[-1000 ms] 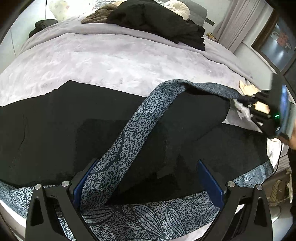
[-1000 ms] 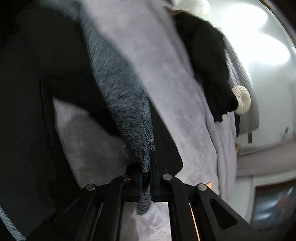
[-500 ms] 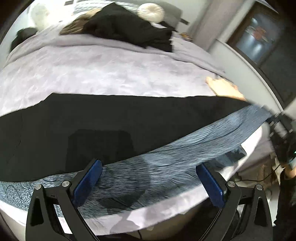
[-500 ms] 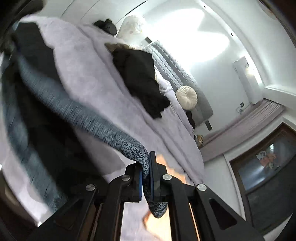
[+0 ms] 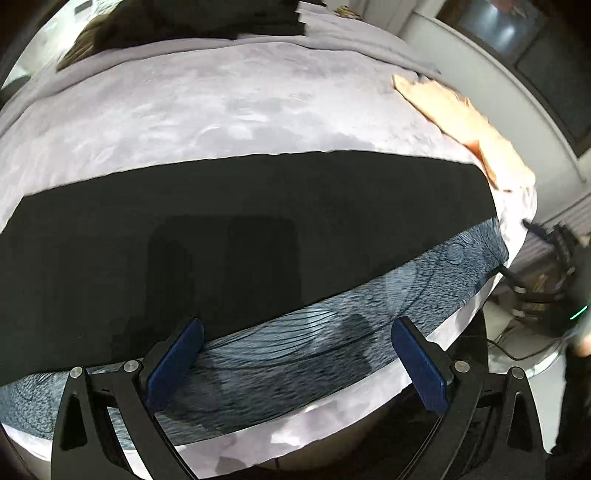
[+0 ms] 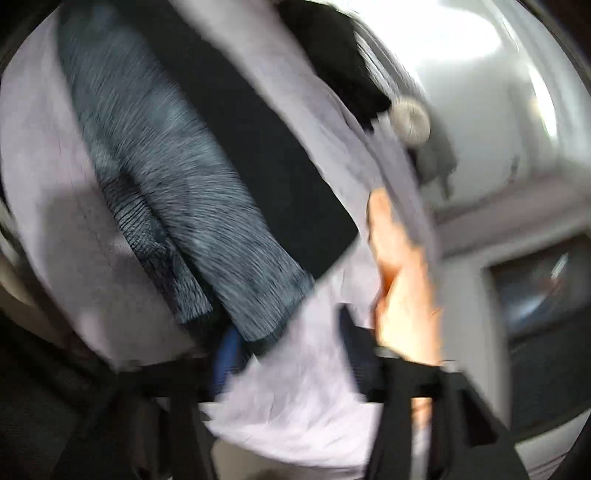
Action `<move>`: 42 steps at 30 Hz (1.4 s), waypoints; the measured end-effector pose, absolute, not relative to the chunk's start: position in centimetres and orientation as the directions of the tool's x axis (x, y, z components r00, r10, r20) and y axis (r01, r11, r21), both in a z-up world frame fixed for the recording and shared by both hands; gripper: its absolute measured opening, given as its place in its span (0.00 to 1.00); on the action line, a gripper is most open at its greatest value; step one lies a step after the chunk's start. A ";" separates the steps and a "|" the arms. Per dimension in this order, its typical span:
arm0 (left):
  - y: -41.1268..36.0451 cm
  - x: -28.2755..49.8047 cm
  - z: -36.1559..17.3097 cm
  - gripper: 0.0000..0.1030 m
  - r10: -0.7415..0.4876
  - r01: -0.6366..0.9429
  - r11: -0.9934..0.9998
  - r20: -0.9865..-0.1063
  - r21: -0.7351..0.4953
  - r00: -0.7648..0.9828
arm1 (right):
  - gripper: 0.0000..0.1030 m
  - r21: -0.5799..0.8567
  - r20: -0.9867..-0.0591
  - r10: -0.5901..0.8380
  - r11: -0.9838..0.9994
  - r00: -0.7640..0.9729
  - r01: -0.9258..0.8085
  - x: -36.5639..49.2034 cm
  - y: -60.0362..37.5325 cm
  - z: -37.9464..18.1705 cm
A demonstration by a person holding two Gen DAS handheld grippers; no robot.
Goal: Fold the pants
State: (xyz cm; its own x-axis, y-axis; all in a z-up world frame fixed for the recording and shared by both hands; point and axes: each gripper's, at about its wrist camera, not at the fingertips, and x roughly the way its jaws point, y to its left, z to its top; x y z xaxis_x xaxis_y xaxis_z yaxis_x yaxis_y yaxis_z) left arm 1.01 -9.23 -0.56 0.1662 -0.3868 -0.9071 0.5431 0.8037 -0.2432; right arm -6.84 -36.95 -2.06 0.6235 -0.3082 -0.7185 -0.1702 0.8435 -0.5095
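Note:
The pants lie flat across the near side of the bed: a wide black part and a blue-grey patterned band along the near edge. My left gripper is open and empty, its blue pads over the patterned band. In the blurred right wrist view the patterned fabric and the black part lie on the bed. My right gripper is open, just off the end of the patterned fabric. The right gripper also shows in the left wrist view, off the bed's right edge.
The bed has a lilac-grey cover. A peach cloth lies at its right edge, also in the right wrist view. Dark clothes and a round cushion sit at the far end. Cables lie on the floor.
My right gripper pulled the patterned leg out to the right, laid it along the near edge and let go of it. The left gripper's view tilted down toward the bed edge.

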 end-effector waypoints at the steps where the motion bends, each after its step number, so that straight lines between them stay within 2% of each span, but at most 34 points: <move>1: -9.8 0.8 -0.6 0.98 -0.381 0.551 0.801 -0.909 -0.234 0.168 | 0.78 -0.401 -0.746 -0.238 0.906 0.622 -0.135 -7.0 -38.4 -0.6; 4: -11.5 0.9 -0.9 0.98 -0.351 0.556 0.808 -0.917 -0.195 0.188 | 0.78 -0.028 -0.750 -0.017 1.000 0.661 -0.006 -6.5 -41.3 3.5; 8: -12.8 1.4 -0.5 0.98 -0.317 0.513 0.845 -0.913 -0.149 0.256 | 0.84 0.385 -0.684 0.318 0.922 0.657 -0.046 -3.4 -39.1 3.1; 11: -12.3 1.7 -0.9 0.98 -0.277 0.479 0.870 -0.918 -0.114 0.285 | 0.84 0.554 -0.669 0.480 0.831 0.567 -0.050 -0.4 -37.1 -0.3; 14: -11.2 2.5 -2.5 0.98 -0.251 0.456 0.883 -0.934 -0.113 0.255 | 0.83 0.545 -0.722 0.448 0.838 0.527 0.035 1.2 -38.5 -4.4; 17: -10.4 2.1 -2.8 0.99 -0.263 0.471 0.876 -0.923 -0.107 0.280 | 0.73 0.624 -0.655 0.493 0.780 0.572 0.042 -0.6 -41.0 -5.6; 22: -10.0 1.5 -2.1 0.99 -0.276 0.463 0.880 -0.909 -0.108 0.312 | 0.73 0.561 -0.699 0.415 0.824 0.582 0.085 -2.2 -42.4 -5.2; 25: -8.7 1.8 0.0 0.99 -0.284 0.445 0.891 -0.875 -0.090 0.392 | 0.81 0.525 -0.714 0.375 0.846 0.592 0.097 -1.3 -41.5 -3.5; 28: -5.7 4.3 0.1 0.99 -0.224 0.348 0.935 -0.875 -0.069 0.428 | 0.84 0.561 -0.639 0.402 0.827 0.656 0.039 -0.4 -39.8 -1.4; 30: -2.7 6.3 -0.6 0.99 -0.196 0.240 0.966 -0.891 -0.102 0.410 | 0.85 0.597 -0.589 0.405 0.801 0.699 0.039 2.1 -37.8 -1.2; 32: 0.6 7.5 -1.3 0.98 -0.190 0.141 0.979 -0.897 -0.144 0.399 | 0.85 0.641 -0.562 0.476 0.767 0.677 -0.007 4.8 -34.8 -1.9; 34: 2.8 7.6 -1.8 0.98 -0.242 0.128 0.970 -0.890 -0.208 0.386 | 0.85 0.661 -0.550 0.531 0.749 0.644 -0.053 6.7 -31.8 -2.5; 36: 3.8 7.0 -1.7 0.98 -0.287 0.187 0.955 -0.878 -0.230 0.382 | 0.85 0.660 -0.550 0.595 0.740 0.586 -0.131 8.6 -28.2 -3.6; 38: 4.7 6.1 -1.5 0.98 -0.264 0.217 0.958 -0.875 -0.188 0.405 | 0.84 0.603 -0.600 0.586 0.779 0.544 -0.174 9.9 -26.5 -4.6; 39: 5.3 5.6 -1.3 0.98 -0.241 0.217 0.963 -0.873 -0.160 0.424 | 0.84 0.599 -0.593 0.591 0.778 0.547 -0.191 9.9 -26.7 -4.9; 42: 7.2 5.2 -1.5 0.98 -0.079 0.144 0.989 -0.885 -0.013 0.459 | 0.84 0.607 -0.574 0.572 0.778 0.586 -0.164 9.0 -29.5 -4.9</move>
State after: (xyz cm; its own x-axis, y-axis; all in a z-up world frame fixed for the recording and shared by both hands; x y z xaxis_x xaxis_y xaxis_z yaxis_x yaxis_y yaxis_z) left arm 5.19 7.15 -1.51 0.4594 -0.0789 -0.8847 0.1444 0.9894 -0.0133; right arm 9.05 -29.49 -4.92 0.5856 0.5721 -0.5743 -0.1645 0.7776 0.6069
